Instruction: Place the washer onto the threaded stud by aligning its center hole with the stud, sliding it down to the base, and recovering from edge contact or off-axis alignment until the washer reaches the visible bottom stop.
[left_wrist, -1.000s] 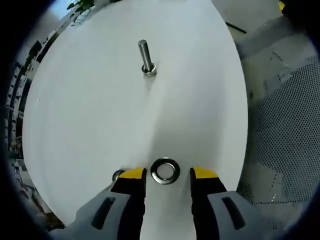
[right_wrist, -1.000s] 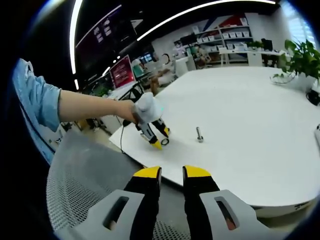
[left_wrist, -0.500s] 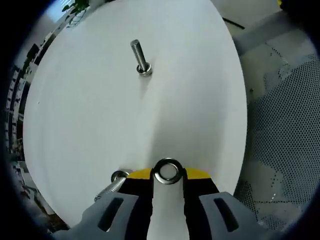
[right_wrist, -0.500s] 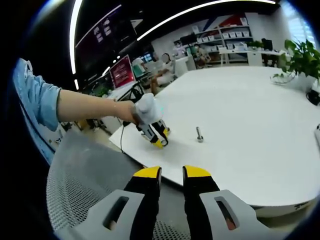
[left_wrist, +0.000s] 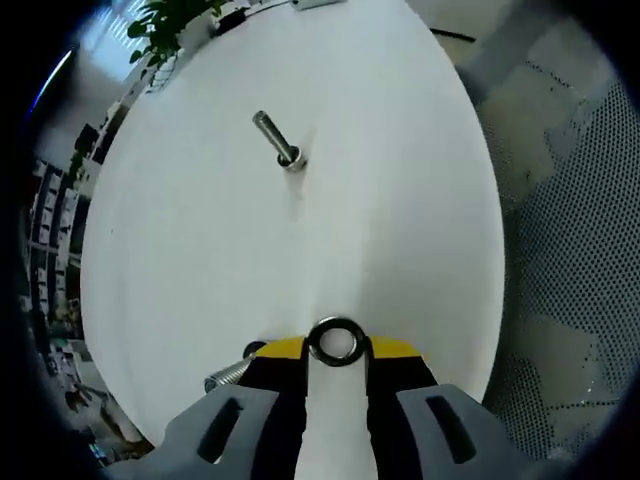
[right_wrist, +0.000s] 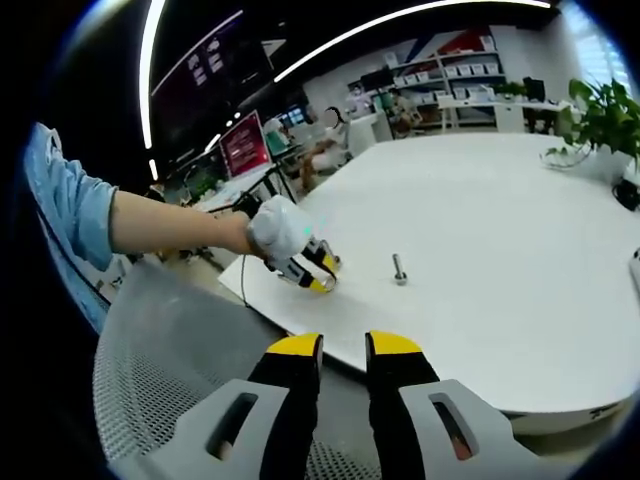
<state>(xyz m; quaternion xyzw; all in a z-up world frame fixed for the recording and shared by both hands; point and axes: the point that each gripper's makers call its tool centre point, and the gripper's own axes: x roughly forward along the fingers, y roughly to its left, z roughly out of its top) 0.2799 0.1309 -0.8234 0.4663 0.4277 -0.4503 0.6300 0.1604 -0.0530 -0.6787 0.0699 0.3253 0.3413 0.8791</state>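
Yellow-tipped jaws of the left gripper (left_wrist: 338, 347) are closed on a metal washer (left_wrist: 336, 341), which sits pinched between the tips with its round center hole in plain sight. Just to the left of those tips, in the left gripper view, a small metal part with a coiled spring (left_wrist: 232, 371) lies on the white table (left_wrist: 200, 260); what it is cannot be made out. Farther across the table, well apart from the washer, the threaded stud (left_wrist: 274, 138) rises from a nut-like base, looking tilted through the fisheye lens. A perforated grey chair (left_wrist: 570, 260) lies beyond the table's edge on the right of that view, and a green plant (left_wrist: 170, 18) shows at the far end. In the right gripper view, the right gripper (right_wrist: 342, 352) holds its jaws a narrow gap apart with nothing between them, hovering over the mesh chair seat near the table's edge. From there a person's bare forearm with a blue sleeve (right_wrist: 72, 205) reaches in from the left, holding the left gripper low by the table's near edge, a little left of the stud. Shelves and screens stand in the dim room behind.
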